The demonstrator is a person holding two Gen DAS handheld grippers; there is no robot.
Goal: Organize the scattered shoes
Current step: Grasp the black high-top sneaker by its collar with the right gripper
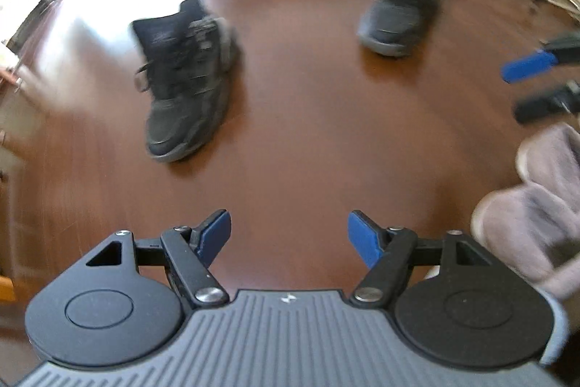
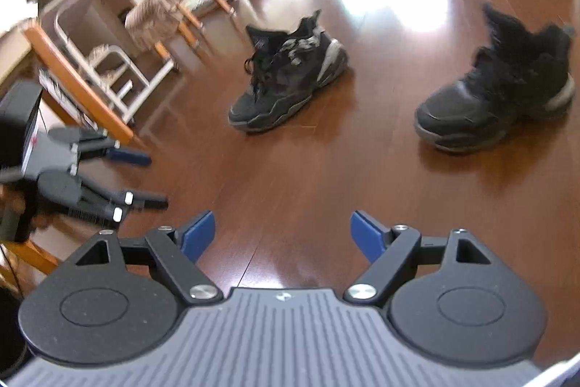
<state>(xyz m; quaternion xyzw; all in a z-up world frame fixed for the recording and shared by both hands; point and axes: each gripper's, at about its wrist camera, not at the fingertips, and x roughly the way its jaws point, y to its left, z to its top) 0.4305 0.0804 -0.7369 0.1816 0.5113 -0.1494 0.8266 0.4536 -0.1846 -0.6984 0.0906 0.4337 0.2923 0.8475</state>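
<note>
Chairs (image 2: 156,6) crowd the floor (image 2: 290,176) beside two sneakers (image 2: 290,75), while both tools, left tool (image 1: 289,236) and right tool (image 2: 282,234), gape empty.

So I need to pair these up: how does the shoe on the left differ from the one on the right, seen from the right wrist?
The left shoe has visible laces and grey patches on its side; the right shoe has a fuzzy black collar and a smoother toe. The left shoe stands farther from the camera, the right shoe nearer. Both are black, upright on the wooden floor, toes pointing lower left.

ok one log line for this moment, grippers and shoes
left hand-held gripper: open, empty | right hand-held gripper: open, empty | two black shoes: apart, upright on floor
</note>
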